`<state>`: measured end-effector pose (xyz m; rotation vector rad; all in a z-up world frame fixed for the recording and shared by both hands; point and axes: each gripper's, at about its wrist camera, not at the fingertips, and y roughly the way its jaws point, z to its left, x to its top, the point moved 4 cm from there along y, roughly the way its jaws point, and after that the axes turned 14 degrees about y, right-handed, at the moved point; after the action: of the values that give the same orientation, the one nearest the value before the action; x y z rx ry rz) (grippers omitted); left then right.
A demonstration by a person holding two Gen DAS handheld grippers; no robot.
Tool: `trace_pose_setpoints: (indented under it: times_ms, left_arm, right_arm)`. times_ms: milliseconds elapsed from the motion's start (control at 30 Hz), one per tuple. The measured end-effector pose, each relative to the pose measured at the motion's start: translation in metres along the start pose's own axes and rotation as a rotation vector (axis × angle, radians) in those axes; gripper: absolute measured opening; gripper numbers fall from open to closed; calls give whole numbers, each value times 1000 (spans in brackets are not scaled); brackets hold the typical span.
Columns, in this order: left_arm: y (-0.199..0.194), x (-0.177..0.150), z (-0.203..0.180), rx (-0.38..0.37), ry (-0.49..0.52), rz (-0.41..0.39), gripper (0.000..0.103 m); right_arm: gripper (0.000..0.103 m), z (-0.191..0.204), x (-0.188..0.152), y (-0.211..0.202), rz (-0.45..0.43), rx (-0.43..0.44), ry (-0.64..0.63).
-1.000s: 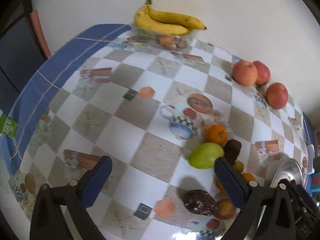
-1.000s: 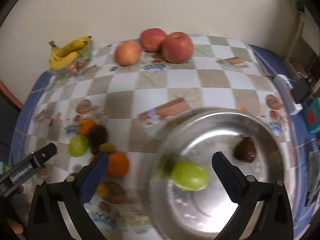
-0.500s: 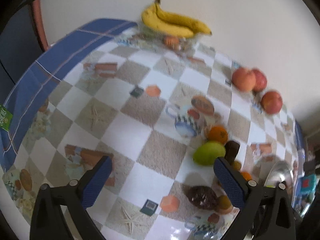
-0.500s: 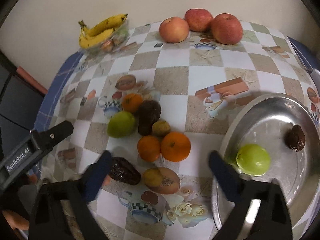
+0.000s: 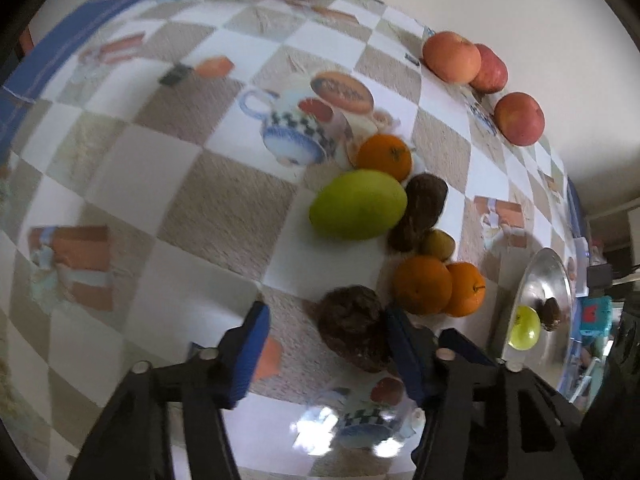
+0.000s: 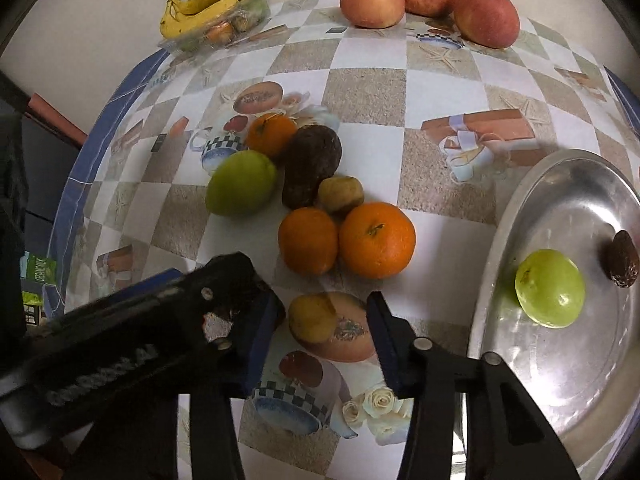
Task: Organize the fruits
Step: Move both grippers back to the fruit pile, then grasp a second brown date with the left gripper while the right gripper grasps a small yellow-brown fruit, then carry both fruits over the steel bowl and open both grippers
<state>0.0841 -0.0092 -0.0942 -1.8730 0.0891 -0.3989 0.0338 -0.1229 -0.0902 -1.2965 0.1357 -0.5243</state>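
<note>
My left gripper is open, its fingers either side of a dark brown wrinkled fruit on the checked tablecloth. My right gripper is open around a small yellow-brown fruit. Between them lies a cluster: a green mango, a dark avocado, two oranges and a third orange. A steel plate at the right holds a green fruit and a dark date-like fruit.
Three red apples sit at the far edge by the wall. A banana bunch lies on a clear tray of small fruit at the far left. The left gripper's body crosses the right wrist view. The table's blue border runs along the left.
Both grippers have dropped toward the table and closed in on the fruit cluster. The left one now straddles the dark wrinkled fruit, the right one the small yellow-brown fruit.
</note>
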Motion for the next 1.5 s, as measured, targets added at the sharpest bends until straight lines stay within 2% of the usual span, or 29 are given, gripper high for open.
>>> trace_pose_setpoints:
  times_ms: [67, 133, 167, 367, 533, 667, 767, 933, 1067, 1133, 1300, 1500]
  left_arm:
    - [-1, 1, -2, 5, 4, -5, 54]
    - [2, -1, -6, -33, -6, 1, 40]
    - [3, -1, -7, -44, -10, 1, 38]
    - [2, 0, -5, -33, -28, -10, 37]
    - [-6, 5, 15, -7, -72, -29, 37]
    - [-21, 7, 20, -35, -113, -82, 37]
    - [-35, 9, 13, -67, -103, -135, 37]
    - [-48, 17, -20, -112, -16, -187, 37]
    - [-46, 20, -50, -123, 57, -197, 37]
    - [-43, 16, -69, -115, 107, -187, 37]
    - [-31, 2, -113, -152, 218, -153, 37]
    - [-15, -20, -173, -162, 400, -116, 37]
  right_arm:
    - [38, -1, -1, 1, 5, 5, 4]
    - [30, -1, -1, 3, 20, 32, 15]
    - [28, 0, -1, 3, 22, 39, 15]
    - [27, -1, -1, 2, 17, 16, 10]
    - [27, -7, 3, -6, 5, 17, 34]
    - [27, -12, 10, -26, -39, 44, 53]
    - [27, -21, 18, -43, -83, 49, 74]
    - [27, -51, 27, -61, -130, -11, 134]
    - [27, -85, 34, -76, -169, -45, 206]
    - [27, -106, 39, -85, -195, -65, 251]
    - [27, -150, 43, -105, -250, -147, 327]
    - [27, -186, 40, -115, -261, -150, 410]
